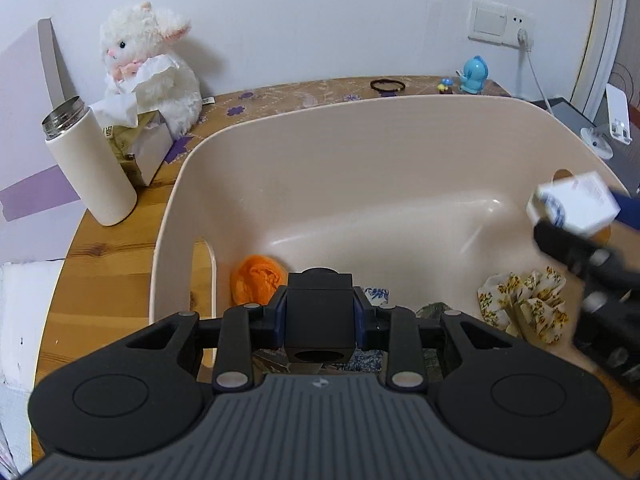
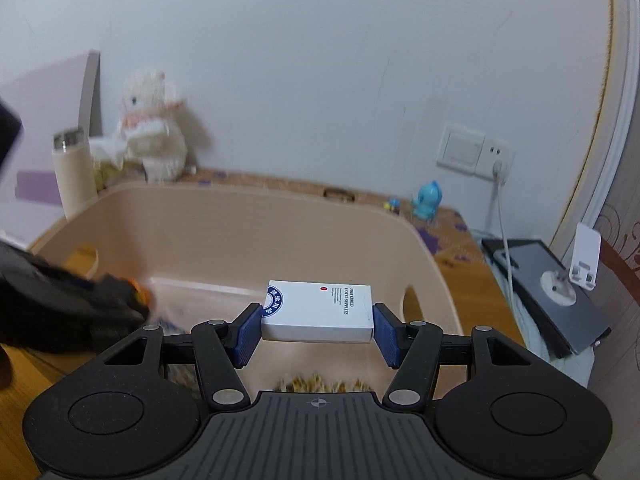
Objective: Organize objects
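A large beige plastic basket stands on the wooden table; it also shows in the right wrist view. My left gripper is shut on a black cube and holds it over the basket's near side. My right gripper is shut on a white box with blue print and holds it above the basket's right part; the box also shows in the left wrist view. Inside the basket lie an orange ball, a yellow-flowered cloth and blue-patterned items.
On the table left of the basket stand a white thermos, a tissue box and a white plush lamb. Behind it lie a hair tie and a blue figurine. A wall socket with cable and a phone stand are at right.
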The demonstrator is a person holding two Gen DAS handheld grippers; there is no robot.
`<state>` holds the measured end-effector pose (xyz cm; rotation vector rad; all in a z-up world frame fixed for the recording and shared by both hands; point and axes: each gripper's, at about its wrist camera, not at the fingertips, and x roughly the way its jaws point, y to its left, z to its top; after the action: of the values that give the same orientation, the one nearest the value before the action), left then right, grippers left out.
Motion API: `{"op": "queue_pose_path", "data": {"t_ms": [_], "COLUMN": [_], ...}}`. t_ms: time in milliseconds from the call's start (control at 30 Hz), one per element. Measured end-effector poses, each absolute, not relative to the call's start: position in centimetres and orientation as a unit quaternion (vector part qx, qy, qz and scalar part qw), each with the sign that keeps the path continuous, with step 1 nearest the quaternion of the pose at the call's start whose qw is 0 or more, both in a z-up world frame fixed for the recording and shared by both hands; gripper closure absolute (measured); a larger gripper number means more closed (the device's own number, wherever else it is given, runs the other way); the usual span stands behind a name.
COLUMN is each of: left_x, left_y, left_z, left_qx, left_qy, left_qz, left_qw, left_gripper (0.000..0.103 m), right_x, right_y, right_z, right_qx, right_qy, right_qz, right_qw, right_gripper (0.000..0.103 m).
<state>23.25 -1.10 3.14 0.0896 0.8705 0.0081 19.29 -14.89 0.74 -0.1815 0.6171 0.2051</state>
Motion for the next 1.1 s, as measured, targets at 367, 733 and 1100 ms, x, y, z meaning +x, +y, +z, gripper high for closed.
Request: {"op": "queue_pose_path", "data": {"t_ms": [367,733,1100], "left_x": [21.2,16.6,11.1], "left_y": [-1.5,-1.6,-1.3], "left_z": [5.7,7.8,9.3], "left_qx": [0.036,0.038,0.037], "left_qy": [0.386,0.35,0.315], "left_qz": [0.001,-0.011,-0.01], "left_qw": [0.922,0.936,0.948], "left_gripper": [0.028,0.026,0.026], "right_x": [16.7,11.6,6.8], "right_y": [-16.9,-17.6,-18.6], "right_z": [2.4,4.7,6.1], "right_qx": [-0.065,-0.084,-0.066], "right_qy": [0.281,0.249,0.227], "right_qz": [0.086,0.082,0.096], "right_qw": [0.954,0.961,0.967], "right_gripper": [0.025,0.015,0.009]}}
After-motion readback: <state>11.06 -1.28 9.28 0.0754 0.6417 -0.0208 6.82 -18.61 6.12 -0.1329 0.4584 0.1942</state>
